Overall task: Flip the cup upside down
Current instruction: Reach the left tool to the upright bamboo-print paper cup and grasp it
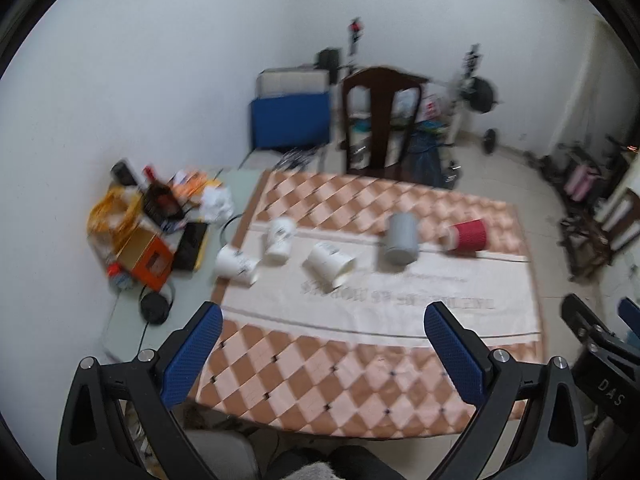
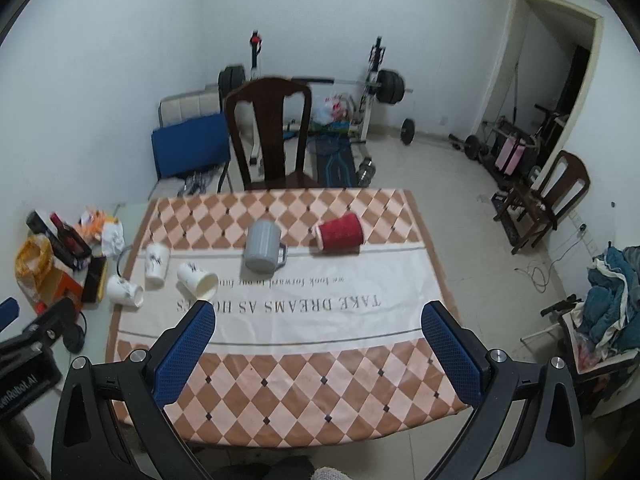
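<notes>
Several cups sit on the checkered tablecloth (image 2: 288,384). A grey mug (image 2: 263,251) stands upside down mid-table; it also shows in the left wrist view (image 1: 401,239). A red ribbed paper cup (image 2: 341,231) lies on its side to its right (image 1: 469,236). One white cup (image 2: 157,263) stands upside down at the left (image 1: 280,237). Two white cups lie on their sides: one (image 2: 198,279) (image 1: 330,266) and one at the cloth's left edge (image 2: 125,290) (image 1: 237,266). My left gripper (image 1: 324,320) and right gripper (image 2: 318,318) are open, empty, above the near part of the table.
A dark wooden chair (image 2: 269,132) stands behind the table. Clutter lies at the table's left: an orange box (image 1: 146,258), a yellow bag (image 1: 114,212), a bottle (image 2: 66,234), crumpled paper (image 2: 113,238). Gym weights (image 2: 389,86) and another chair (image 2: 554,196) stand beyond.
</notes>
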### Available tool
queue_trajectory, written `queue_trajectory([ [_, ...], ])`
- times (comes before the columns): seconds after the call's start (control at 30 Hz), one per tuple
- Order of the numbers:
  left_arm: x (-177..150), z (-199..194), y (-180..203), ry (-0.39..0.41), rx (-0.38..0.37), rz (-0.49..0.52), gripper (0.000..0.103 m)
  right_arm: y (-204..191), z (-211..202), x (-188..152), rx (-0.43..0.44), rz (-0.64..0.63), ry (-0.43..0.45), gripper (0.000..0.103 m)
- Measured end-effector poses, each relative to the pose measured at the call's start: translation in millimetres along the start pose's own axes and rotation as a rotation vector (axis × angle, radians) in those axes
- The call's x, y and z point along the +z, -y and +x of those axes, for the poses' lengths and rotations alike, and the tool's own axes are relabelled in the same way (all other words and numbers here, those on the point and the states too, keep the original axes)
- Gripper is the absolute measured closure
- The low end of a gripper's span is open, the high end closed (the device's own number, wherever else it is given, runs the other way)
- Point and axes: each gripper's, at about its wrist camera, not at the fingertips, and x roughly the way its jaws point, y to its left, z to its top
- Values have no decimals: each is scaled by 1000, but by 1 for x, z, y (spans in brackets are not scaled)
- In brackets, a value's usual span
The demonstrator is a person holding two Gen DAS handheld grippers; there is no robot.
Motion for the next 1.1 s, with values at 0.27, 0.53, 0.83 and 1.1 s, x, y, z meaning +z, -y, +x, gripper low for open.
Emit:
queue_trajectory([
  [0.27,-10,128,-64,-203,217,-181,0,-48,144,-15,49,-102,-239,0],
  [0.53,-44,227,-160,-399,97,-515,7,-99,281,-72,50,-108,-455,17],
  [0.83,-7,333,-205,-469,-98,-729,18,-141,362,-79,7,55,-577,20],
  [1.1,14,415,-221,-553,-228,-868,19,-169,396,-67,-53,101,-606,22],
])
